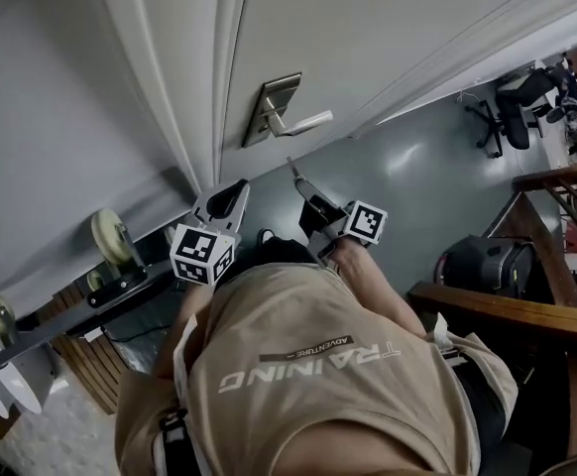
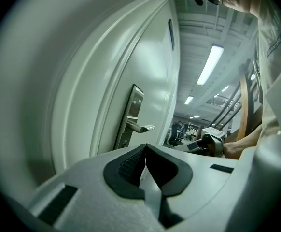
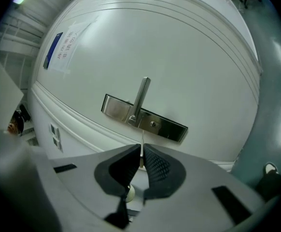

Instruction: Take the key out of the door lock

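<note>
1. Head view: the right gripper grips the key, its tip apparently just clear of the door's lock plate.
2. Left gripper view: the left gripper is clenched and empty.
3. Right gripper view: the pads pinch the key blade. Extraction looks nearly finished; next, pull straight back without loosening.

Head view from above; gripper views near shared door lock

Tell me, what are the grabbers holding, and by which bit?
Right gripper pinches the key by its back end, blade poking out. Left gripper holds nothing.
</note>
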`<state>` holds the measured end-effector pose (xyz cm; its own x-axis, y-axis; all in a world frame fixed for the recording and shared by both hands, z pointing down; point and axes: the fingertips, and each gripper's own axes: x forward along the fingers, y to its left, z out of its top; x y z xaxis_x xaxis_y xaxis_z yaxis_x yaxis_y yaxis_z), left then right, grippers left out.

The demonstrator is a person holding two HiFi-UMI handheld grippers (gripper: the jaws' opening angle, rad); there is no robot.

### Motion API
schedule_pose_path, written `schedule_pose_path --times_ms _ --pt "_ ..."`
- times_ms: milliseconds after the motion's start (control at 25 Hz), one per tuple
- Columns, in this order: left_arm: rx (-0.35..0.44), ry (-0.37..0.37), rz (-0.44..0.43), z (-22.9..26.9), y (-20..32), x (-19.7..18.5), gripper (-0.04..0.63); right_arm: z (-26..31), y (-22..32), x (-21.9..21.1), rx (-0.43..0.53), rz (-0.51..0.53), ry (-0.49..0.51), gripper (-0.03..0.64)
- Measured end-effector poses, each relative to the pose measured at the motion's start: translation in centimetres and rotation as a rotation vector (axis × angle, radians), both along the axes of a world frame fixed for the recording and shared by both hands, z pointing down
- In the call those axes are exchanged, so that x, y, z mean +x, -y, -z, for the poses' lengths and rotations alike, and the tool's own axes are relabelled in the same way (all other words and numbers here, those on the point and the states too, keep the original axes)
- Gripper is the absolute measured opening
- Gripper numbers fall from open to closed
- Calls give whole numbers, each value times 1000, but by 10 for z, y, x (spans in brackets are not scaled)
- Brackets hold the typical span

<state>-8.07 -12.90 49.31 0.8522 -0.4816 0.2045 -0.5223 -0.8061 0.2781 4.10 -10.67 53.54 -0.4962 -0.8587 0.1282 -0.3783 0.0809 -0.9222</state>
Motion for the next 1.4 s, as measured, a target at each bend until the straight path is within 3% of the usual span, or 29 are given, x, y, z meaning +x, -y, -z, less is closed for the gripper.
schedule_pose_path --times_ms 120,360,560,760,1000,1200,1400 --pt "-18 7 38 -8 -7 -2 9 -4 0 3 7 18 1 28" --pt "-46 42 146 -8 -14 11 9 -2 1 13 49 187 -150 28" --pt "-26 124 206 2 -25 20 9 16 -9 25 168 255 -265 28" --pt "7 139 225 18 -48 53 9 26 -30 48 272 330 -392 28" --pt "-88 81 314 14 -90 72 9 42 -46 62 397 393 -484 28" --pt "-136 99 399 4 -123 68 9 42 -60 65 497 420 -621 28" --pt "-157 144 424 -6 -153 73 9 42 -79 64 524 438 -625 28"
